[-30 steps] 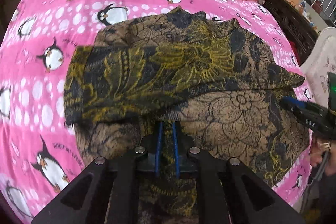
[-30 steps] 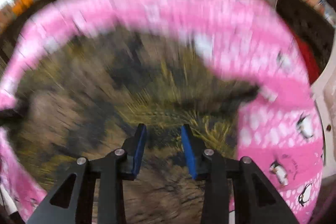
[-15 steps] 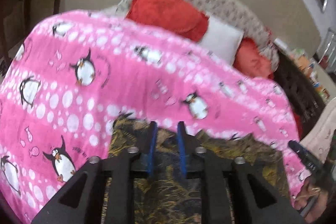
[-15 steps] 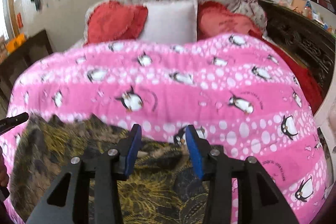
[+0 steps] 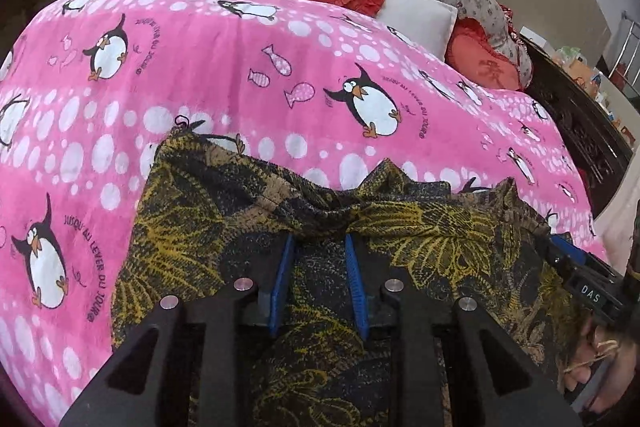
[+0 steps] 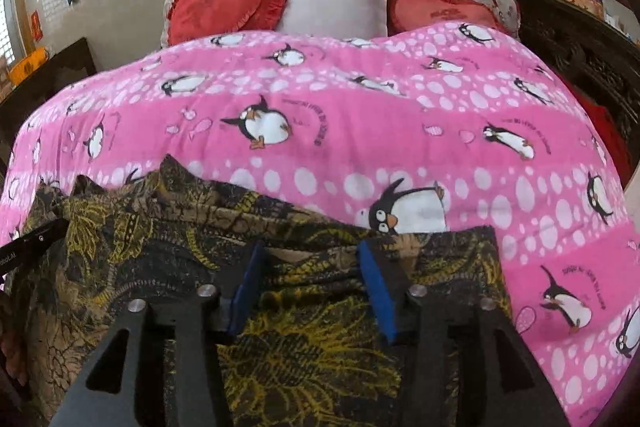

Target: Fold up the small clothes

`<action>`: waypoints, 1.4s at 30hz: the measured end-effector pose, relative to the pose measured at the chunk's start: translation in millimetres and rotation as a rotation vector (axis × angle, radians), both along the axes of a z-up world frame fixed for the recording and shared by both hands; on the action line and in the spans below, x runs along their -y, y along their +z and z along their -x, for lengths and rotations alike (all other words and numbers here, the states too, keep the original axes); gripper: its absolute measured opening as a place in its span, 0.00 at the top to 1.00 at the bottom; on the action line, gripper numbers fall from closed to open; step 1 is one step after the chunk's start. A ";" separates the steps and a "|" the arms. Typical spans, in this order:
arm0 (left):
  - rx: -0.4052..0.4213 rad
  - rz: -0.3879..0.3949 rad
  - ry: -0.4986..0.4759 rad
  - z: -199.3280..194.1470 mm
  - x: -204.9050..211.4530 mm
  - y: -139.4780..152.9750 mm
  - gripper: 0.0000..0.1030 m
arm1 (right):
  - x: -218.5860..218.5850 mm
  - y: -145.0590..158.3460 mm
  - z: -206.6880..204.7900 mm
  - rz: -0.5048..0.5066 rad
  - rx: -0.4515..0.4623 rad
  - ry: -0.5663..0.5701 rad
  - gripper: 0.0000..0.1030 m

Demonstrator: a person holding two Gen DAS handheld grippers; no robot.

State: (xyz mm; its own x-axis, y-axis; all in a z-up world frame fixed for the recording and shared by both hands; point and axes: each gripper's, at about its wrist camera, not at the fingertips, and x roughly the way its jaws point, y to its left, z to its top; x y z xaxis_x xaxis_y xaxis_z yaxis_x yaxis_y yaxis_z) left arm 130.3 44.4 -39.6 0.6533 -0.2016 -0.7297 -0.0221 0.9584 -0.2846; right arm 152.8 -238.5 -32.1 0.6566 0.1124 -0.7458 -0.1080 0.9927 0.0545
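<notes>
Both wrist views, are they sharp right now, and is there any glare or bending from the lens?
Left wrist view: sharp; the penguin blanket bulges from the fisheye, dark vignette in the corners, a ceiling light glints at top right. Right wrist view: also sharp, print on the garment crisp, same barrel bend on the blanket; even indoor light, no harsh shadows.
</notes>
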 end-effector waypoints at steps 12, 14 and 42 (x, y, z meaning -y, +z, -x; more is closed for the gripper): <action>0.007 -0.033 0.010 -10.6 11.3 0.0 0.94 | 17.6 -10.8 -14.4 -0.066 -0.057 -0.036 0.21; 0.008 -0.032 0.010 -11.0 11.3 0.2 0.94 | 15.6 -11.4 -14.1 -0.065 -0.057 -0.037 0.21; 0.013 -0.023 0.012 -6.3 5.7 1.5 0.94 | 11.8 -12.5 -13.9 -0.059 -0.057 -0.041 0.19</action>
State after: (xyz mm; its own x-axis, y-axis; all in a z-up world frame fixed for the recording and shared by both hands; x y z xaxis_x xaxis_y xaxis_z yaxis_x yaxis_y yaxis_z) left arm 136.6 38.7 -38.1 0.6649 -0.1773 -0.7256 -0.0301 0.9643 -0.2632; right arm 166.7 -250.3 -44.6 0.6179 0.1310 -0.7753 -0.0619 0.9911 0.1181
